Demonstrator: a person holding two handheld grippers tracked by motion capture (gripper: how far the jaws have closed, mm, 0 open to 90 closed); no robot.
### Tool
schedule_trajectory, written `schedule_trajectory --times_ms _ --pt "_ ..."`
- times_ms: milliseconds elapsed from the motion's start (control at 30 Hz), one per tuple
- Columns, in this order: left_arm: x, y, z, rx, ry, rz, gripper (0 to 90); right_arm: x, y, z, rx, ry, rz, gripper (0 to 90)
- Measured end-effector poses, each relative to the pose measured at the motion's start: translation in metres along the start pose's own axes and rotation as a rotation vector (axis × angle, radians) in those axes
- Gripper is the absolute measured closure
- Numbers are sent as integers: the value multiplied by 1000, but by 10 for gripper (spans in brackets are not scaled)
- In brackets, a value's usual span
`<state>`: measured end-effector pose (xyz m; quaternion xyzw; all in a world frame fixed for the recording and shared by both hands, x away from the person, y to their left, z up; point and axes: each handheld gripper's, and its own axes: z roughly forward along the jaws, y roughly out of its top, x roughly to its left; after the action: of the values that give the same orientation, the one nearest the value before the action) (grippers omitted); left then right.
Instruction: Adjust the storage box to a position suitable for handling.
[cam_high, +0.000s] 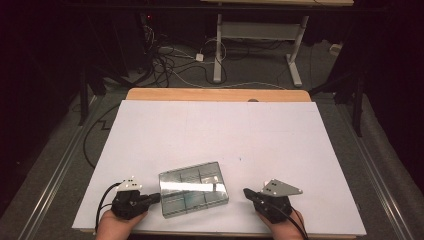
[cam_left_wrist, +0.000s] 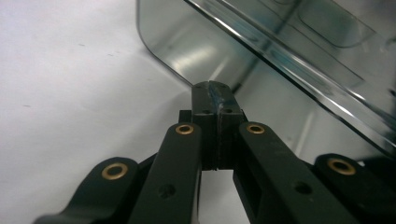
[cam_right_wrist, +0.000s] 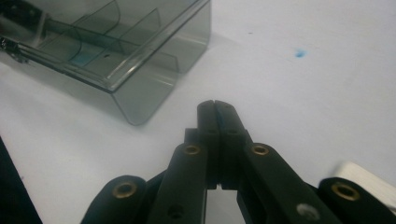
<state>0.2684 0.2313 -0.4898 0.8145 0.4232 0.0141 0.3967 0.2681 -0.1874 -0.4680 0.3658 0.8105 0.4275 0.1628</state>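
Observation:
A clear grey plastic box (cam_high: 193, 188) with a lid and inner compartments lies flat on the white table cover (cam_high: 215, 135), near the front edge. My left gripper (cam_high: 157, 197) is shut, its tips right at the box's left side; in the left gripper view the closed jaws (cam_left_wrist: 212, 88) sit close against the box wall (cam_left_wrist: 187, 51), and whether they touch it I cannot tell. My right gripper (cam_high: 246, 192) is also shut and stands a short way off the box's right side. In the right gripper view its tips (cam_right_wrist: 215, 105) point past the box corner (cam_right_wrist: 140, 100), with nothing between them.
A wooden table edge (cam_high: 215, 94) shows beyond the white cover. Behind it are a white desk frame (cam_high: 257, 45) and loose cables (cam_high: 170, 60) on the floor. A small blue mark (cam_right_wrist: 300, 53) dots the cover to the right of the box.

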Motion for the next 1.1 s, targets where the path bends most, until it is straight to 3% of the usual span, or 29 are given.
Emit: schedule_trajectory --times_ms 200,367,500,767,1100 --pt "-11 9 10 -12 -8 21 876 -12 -8 -17 -27 -37 41 900" --pt "-6 24 20 -34 -12 15 876 -20 -15 -22 -32 -59 70 900" --pt "-4 36 30 -35 -5 34 875 -23 -20 -24 -31 -81 105 900" --pt "-7 55 49 -50 -9 50 876 -27 -21 -27 -44 -97 105 900" --pt "-4 61 54 -71 -18 54 876 -28 -18 -17 -40 -75 79 900"
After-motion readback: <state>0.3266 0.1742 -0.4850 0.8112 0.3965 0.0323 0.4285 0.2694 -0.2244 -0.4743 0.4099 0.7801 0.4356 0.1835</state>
